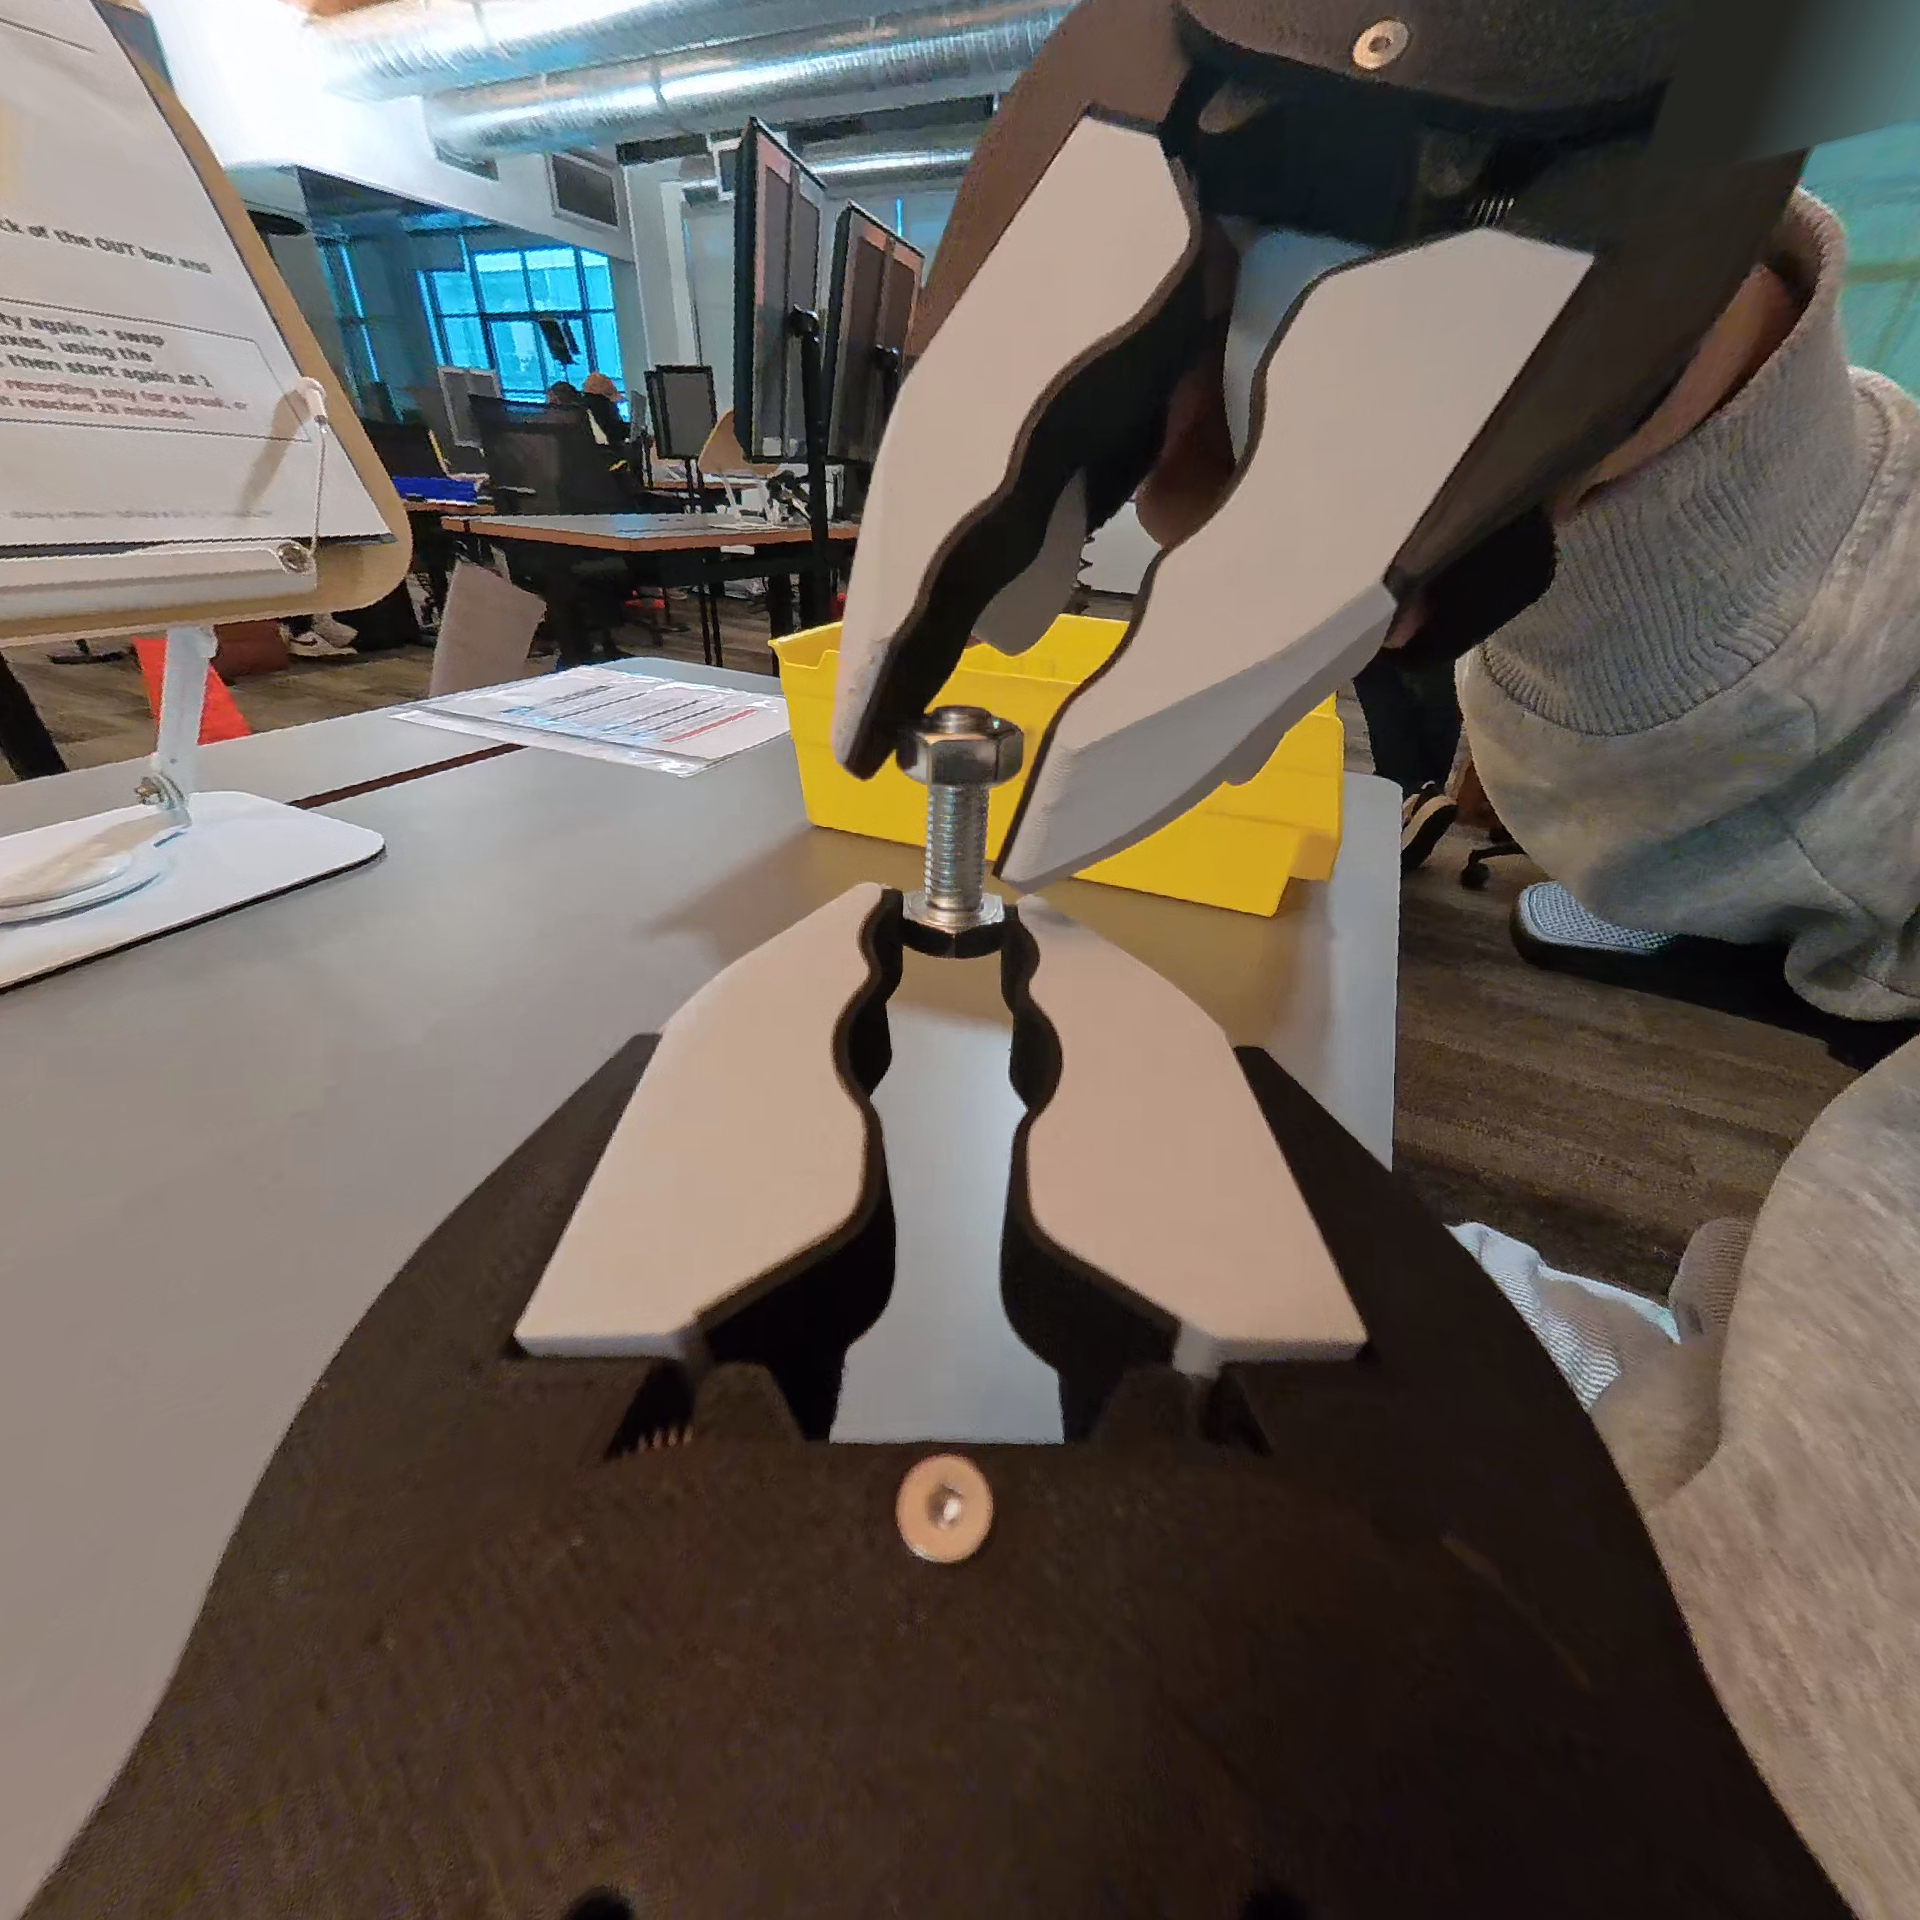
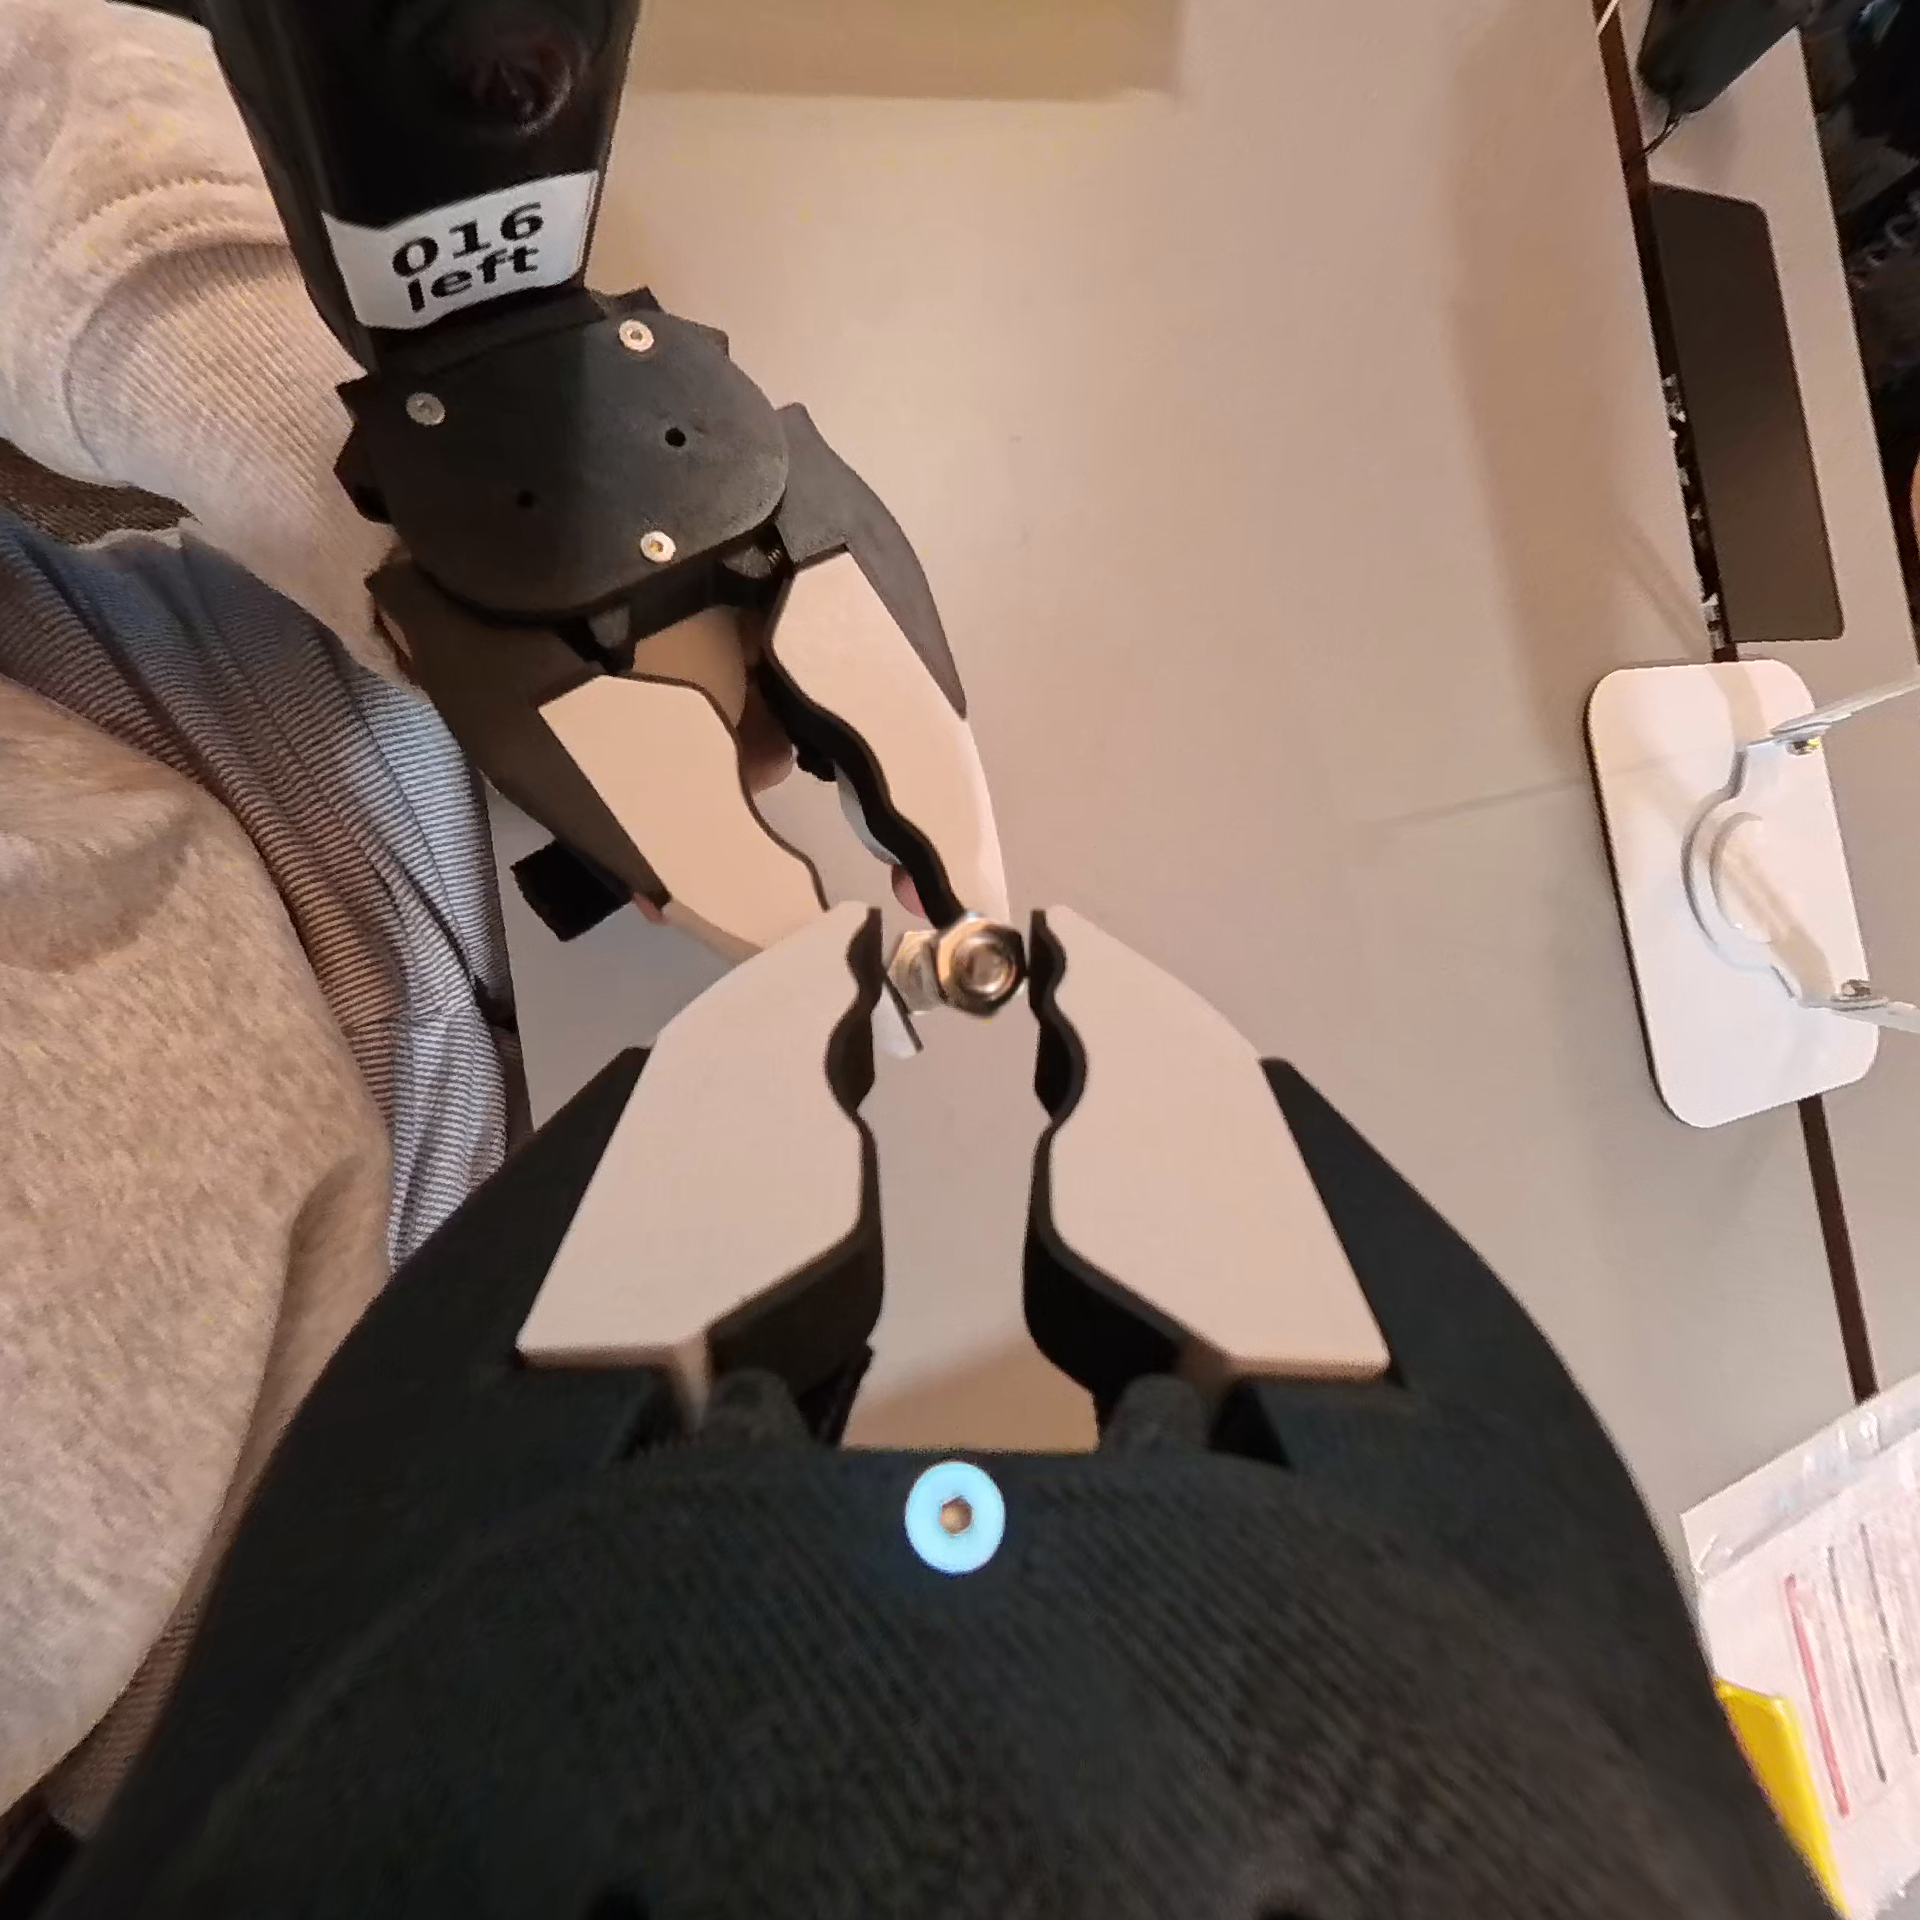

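A silver hex bolt (image 1: 958, 831) stands upright above the grey table (image 1: 416, 1039), head up, with a nut (image 1: 951, 920) on its lower end. My left gripper (image 1: 951, 906) is shut on the nut from the near side. My right gripper (image 1: 951, 800) reaches down from above, and its two fingers close on the bolt head (image 1: 961, 743). In the right wrist view I look straight down on the bolt head (image 2: 977, 971) between my right gripper's (image 2: 956, 930) fingertips. The left gripper (image 2: 873, 923) comes in from the upper left and holds the nut (image 2: 914, 971) beneath.
A yellow bin (image 1: 1174, 831) sits just behind the bolt at the table's far edge. A document stand with a white base (image 1: 187, 862) is at the left; it also shows in the right wrist view (image 2: 1745, 883). A laminated sheet (image 1: 613, 717) lies beyond. Grey sleeves (image 1: 1714, 675) are at the right. My left and right fingertips are right by each other.
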The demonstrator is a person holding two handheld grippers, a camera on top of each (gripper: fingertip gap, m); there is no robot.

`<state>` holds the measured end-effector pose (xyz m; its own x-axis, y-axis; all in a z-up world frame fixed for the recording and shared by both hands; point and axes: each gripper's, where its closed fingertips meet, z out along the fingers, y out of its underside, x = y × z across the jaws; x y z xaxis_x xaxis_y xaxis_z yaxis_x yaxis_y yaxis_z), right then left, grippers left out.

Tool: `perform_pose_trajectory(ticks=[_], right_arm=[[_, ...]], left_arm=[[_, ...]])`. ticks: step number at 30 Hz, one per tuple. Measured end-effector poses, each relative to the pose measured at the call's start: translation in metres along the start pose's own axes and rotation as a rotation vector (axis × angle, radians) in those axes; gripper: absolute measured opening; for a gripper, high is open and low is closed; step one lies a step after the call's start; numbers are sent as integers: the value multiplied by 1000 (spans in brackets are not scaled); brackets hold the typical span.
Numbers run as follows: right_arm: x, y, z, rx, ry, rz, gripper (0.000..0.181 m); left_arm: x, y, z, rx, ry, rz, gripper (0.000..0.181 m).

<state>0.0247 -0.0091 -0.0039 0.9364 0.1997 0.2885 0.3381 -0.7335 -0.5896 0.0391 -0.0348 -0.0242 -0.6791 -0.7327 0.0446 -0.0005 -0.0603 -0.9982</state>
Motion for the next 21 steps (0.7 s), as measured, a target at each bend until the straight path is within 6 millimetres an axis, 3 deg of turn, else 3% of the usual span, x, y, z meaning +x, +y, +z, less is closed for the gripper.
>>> perform_pose_trajectory(ticks=[13, 21], right_arm=[[-10, -6, 7, 24, -10, -59, 31], [-14, -5, 2, 6, -27, -69, 22]], left_arm=[[-2, 4, 1, -28, -12, -2, 19], [-8, 3, -1, -18, -31, -29, 19]])
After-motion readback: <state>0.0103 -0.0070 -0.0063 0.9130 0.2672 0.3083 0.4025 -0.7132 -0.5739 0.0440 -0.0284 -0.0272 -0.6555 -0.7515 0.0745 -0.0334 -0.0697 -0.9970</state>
